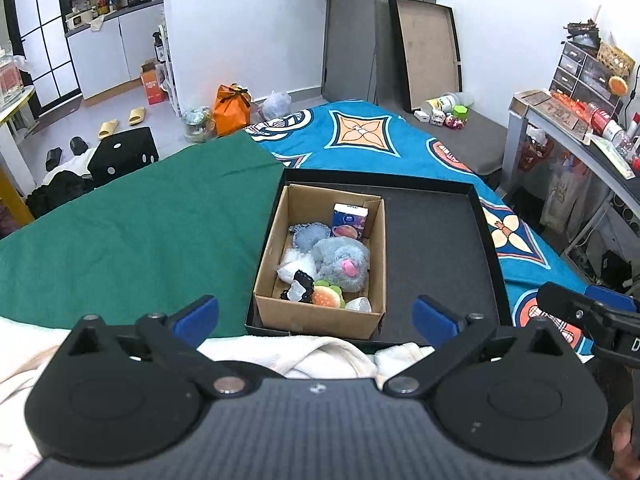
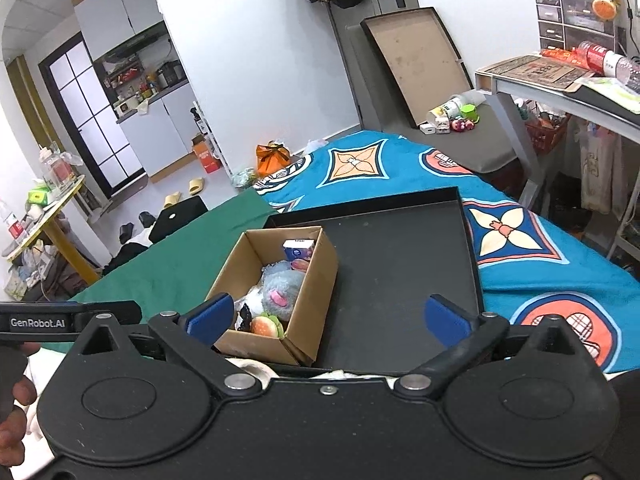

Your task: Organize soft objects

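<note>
In front of me, a grey fluffy plush toy with a pink patch (image 1: 340,264), a small burger-shaped squishy (image 1: 327,295), white soft lumps (image 1: 294,266) and a purple carton (image 1: 350,220) sit packed in the open brown cardboard box (image 1: 320,320).

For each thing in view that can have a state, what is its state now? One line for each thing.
Left hand-held gripper: open, nothing between the fingers.
Right hand-held gripper: open, holds nothing.
Cardboard box: open on top, upright, holds soft toys.
Black tray: cardboard box in its left part, right part bare.
Grey plush toy: lying inside the box.
Burger toy: inside the box, near the front wall.
Small carton: upright at the back of the box.
</note>
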Demonstrator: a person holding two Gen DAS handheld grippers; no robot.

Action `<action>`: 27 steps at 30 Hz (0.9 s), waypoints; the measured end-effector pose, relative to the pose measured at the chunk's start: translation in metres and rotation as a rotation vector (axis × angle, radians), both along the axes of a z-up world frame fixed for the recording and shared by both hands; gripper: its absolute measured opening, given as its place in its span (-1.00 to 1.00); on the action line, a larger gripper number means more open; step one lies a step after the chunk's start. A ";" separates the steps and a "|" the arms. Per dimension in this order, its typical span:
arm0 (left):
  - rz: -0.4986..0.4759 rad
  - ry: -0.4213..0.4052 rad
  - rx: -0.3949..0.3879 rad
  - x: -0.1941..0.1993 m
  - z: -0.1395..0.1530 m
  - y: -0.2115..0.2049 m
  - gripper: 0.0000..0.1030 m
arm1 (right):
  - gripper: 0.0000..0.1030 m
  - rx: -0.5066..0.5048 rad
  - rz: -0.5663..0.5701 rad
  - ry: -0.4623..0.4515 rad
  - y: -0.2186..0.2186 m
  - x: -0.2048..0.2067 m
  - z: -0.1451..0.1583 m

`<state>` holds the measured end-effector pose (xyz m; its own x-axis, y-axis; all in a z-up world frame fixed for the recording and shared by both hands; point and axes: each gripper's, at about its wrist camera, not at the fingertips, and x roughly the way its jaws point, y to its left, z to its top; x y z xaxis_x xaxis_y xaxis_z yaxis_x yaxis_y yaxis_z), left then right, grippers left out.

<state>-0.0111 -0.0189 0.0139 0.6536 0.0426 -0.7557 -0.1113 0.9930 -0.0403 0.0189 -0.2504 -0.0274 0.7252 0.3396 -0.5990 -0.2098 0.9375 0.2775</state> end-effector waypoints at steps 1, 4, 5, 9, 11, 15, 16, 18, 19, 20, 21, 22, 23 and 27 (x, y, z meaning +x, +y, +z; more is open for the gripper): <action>-0.002 -0.002 -0.002 -0.003 0.001 0.000 0.99 | 1.00 -0.005 -0.004 -0.001 0.001 -0.002 0.001; -0.002 -0.008 0.001 -0.011 0.006 -0.001 0.99 | 1.00 -0.027 -0.021 -0.002 0.001 -0.008 0.004; -0.005 -0.012 0.005 -0.013 0.007 -0.002 0.99 | 1.00 -0.035 -0.028 0.000 0.000 -0.010 0.004; -0.008 -0.020 0.019 -0.022 0.011 -0.004 0.99 | 1.00 -0.044 -0.050 0.006 -0.005 -0.017 0.007; -0.009 -0.023 0.024 -0.026 0.013 -0.006 0.99 | 1.00 -0.044 -0.055 -0.004 -0.007 -0.021 0.009; -0.012 -0.034 0.016 -0.034 0.017 -0.008 0.99 | 1.00 -0.045 -0.072 -0.015 -0.014 -0.030 0.012; -0.009 -0.035 0.015 -0.035 0.017 -0.009 0.99 | 1.00 -0.036 -0.073 -0.015 -0.016 -0.031 0.013; -0.013 -0.039 0.016 -0.038 0.018 -0.010 0.99 | 1.00 -0.031 -0.075 -0.023 -0.021 -0.035 0.014; -0.019 -0.042 0.019 -0.040 0.019 -0.011 0.99 | 1.00 -0.032 -0.076 -0.028 -0.023 -0.037 0.015; -0.021 -0.043 0.021 -0.042 0.020 -0.012 0.99 | 1.00 -0.034 -0.076 -0.028 -0.024 -0.039 0.015; -0.022 -0.045 0.023 -0.044 0.020 -0.013 0.99 | 1.00 -0.034 -0.076 -0.027 -0.025 -0.040 0.015; -0.021 -0.049 0.025 -0.045 0.021 -0.014 0.99 | 1.00 -0.033 -0.075 -0.027 -0.026 -0.042 0.016; -0.020 -0.052 0.029 -0.047 0.022 -0.016 0.99 | 1.00 -0.033 -0.072 -0.029 -0.026 -0.044 0.016; -0.012 -0.059 0.026 -0.053 0.023 -0.019 0.99 | 1.00 -0.037 -0.066 -0.039 -0.029 -0.050 0.018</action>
